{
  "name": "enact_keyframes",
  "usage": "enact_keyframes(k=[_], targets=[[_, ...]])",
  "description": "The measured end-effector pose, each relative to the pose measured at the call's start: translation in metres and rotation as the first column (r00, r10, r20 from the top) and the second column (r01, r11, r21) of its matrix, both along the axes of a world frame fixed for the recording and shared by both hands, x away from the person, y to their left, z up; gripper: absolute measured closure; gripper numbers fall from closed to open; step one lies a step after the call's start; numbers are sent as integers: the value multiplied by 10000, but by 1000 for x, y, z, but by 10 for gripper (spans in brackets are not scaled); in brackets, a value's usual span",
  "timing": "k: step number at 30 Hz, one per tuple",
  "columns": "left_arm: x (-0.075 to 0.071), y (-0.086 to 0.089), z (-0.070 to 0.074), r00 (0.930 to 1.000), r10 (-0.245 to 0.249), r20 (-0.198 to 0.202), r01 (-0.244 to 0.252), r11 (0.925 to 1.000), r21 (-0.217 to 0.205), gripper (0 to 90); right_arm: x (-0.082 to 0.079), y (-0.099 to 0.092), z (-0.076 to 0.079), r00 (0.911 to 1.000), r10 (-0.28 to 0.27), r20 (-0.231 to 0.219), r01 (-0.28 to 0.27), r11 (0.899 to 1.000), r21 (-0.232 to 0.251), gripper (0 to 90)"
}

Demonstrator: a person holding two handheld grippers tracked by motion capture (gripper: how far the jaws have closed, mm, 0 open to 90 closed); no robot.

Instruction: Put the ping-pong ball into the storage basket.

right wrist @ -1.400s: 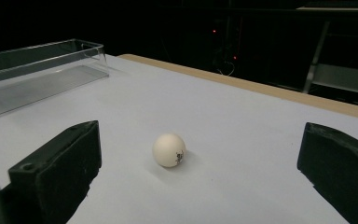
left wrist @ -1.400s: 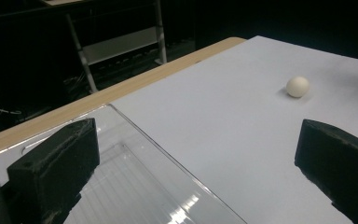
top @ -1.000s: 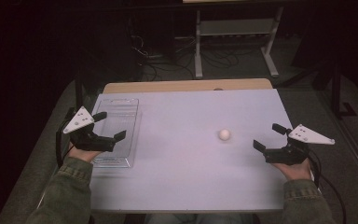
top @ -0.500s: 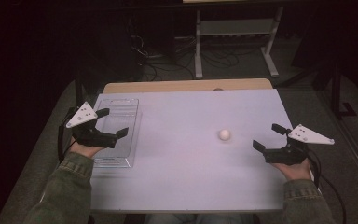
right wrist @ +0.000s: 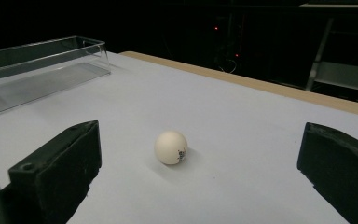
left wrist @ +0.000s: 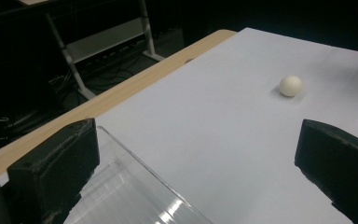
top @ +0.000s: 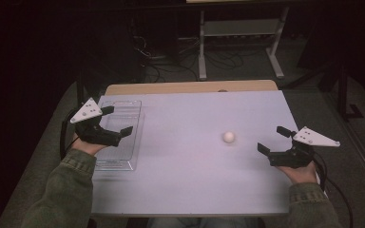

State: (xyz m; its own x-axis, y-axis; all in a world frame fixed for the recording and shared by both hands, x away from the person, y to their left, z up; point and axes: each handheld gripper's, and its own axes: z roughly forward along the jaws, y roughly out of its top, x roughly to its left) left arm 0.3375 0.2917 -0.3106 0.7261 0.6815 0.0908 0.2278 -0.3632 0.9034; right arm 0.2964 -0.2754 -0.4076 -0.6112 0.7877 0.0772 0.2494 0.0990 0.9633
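The desk is lying white and bare under both hands, reaching from the person's sleeves out to a wooden far edge. Just beneath and ahead of the left hand-held gripper, a clear plastic tray is sitting empty along the desk's edge; its transparent wall is rising between that gripper's jaws in the left gripper view. The left hand-held gripper is hovering with its jaws spread wide and nothing between them.

The right hand-held gripper is resting low near the opposite edge, jaws likewise standing wide and empty. A small white ball is sitting on the desk just ahead of it, centred between the two jaws in the right gripper view and well apart from the tray and the left hand-held gripper.

The step in hand looks like picking up the ball with the right hand-held gripper, probably for the tray. Doing it well would mean sliding straight forward while keeping the ball centred, holding the jaws low enough to meet its widest part, and closing gently and evenly. A light round ball is likely to roll off if one jaw is touching first.
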Motion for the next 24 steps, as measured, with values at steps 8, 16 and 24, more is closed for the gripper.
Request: enact_keyframes(k=[8,16,24], targets=[[3,-9,9,9995,-214,213,209,9995,238,0,-1,-1,1,10000,9,55,-9,10000,33,0],[8,-16,14,9991,-389,145,383,9985,380,0,-1,0,0,10000,52,11,-52,10000,-24,0],[15,-25,18,9982,-606,-39,607,9972,440,0,-1,0,1,10000,78,56,-78,10000,-15,0]])
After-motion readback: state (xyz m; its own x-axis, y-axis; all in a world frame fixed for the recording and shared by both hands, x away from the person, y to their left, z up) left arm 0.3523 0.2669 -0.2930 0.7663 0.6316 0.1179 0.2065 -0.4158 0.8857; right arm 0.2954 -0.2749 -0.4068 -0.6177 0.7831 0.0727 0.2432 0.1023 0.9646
